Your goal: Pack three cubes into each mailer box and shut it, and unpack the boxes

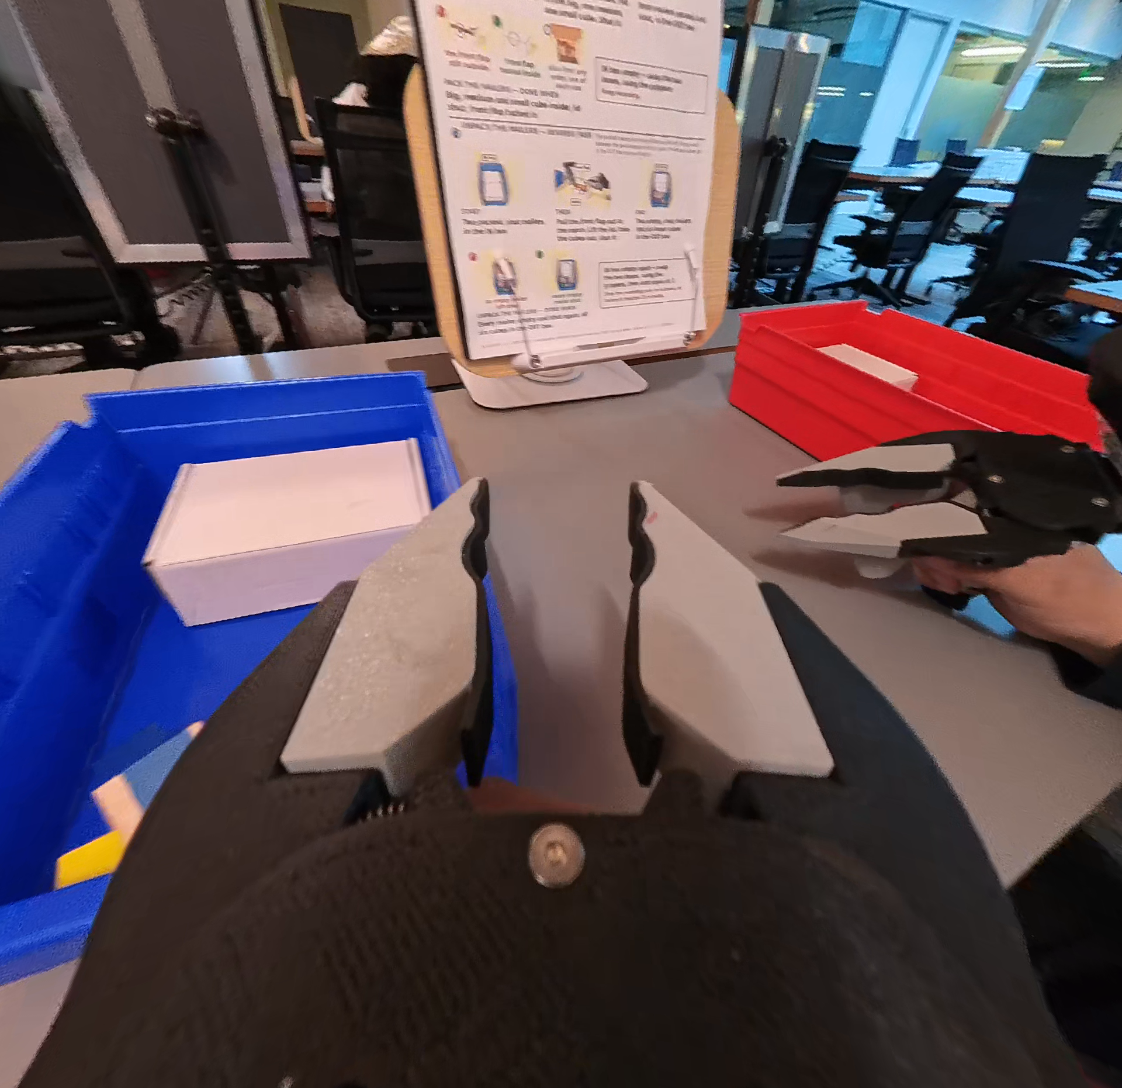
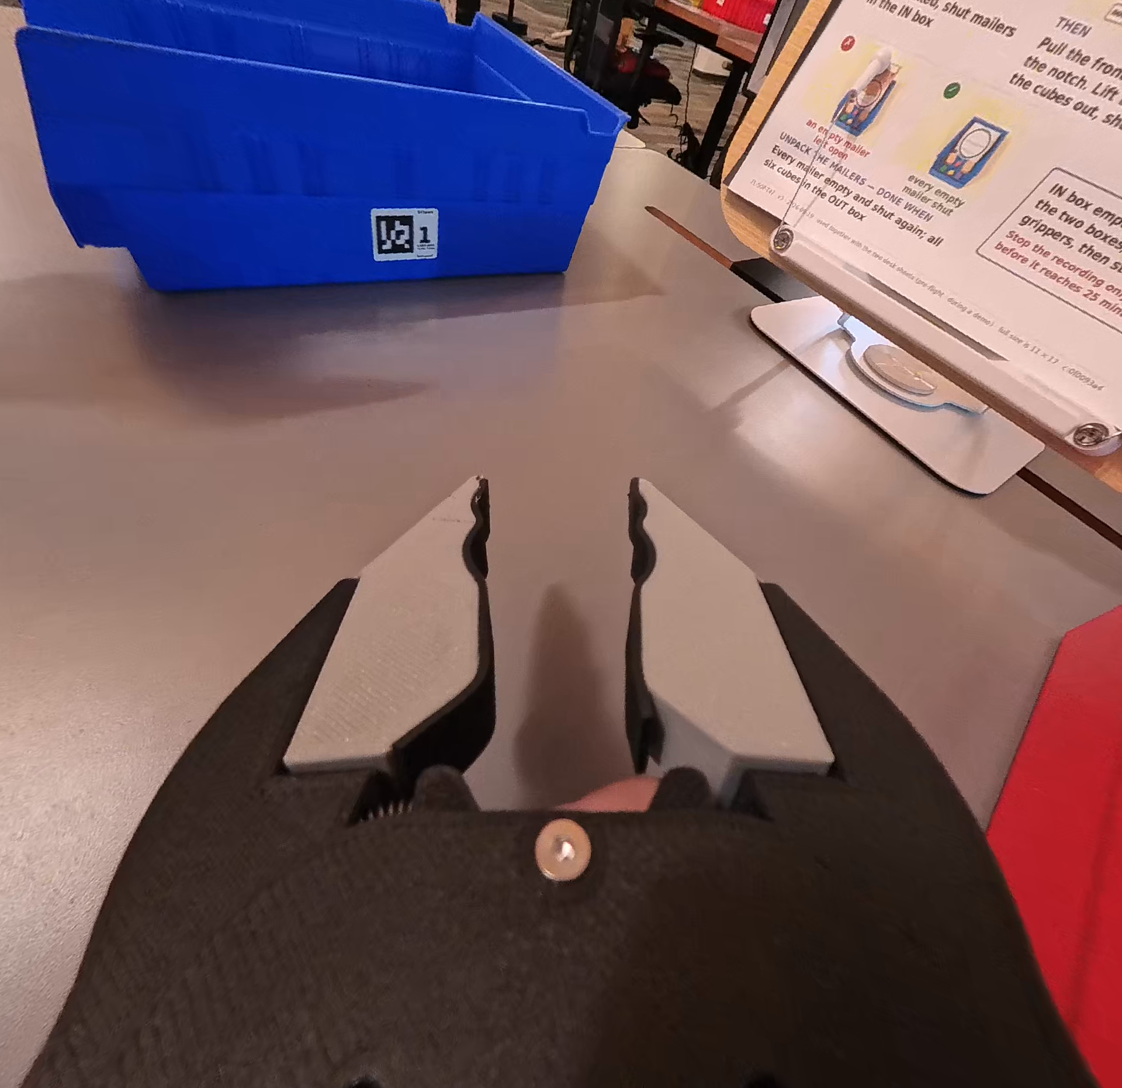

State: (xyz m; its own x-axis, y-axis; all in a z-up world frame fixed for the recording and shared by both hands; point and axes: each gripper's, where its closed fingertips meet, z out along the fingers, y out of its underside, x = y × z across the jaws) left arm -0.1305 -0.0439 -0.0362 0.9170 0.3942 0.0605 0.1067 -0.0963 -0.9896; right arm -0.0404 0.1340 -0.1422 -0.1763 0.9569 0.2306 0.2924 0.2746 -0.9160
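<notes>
White mailer box point(image 1: 285, 527), lid shut, flat in blue bin point(image 1: 255, 415).

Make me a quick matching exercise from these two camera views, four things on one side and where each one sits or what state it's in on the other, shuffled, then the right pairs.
Things
1. white mailer box
2. left gripper
3. instruction sheet
4. second white box

Places or states
A. propped on a stand at the far side of the table
B. shut, lying in the blue bin
C. lying in the red bin
D. open, holding nothing

Pairs: 1-B, 2-D, 3-A, 4-C
</notes>
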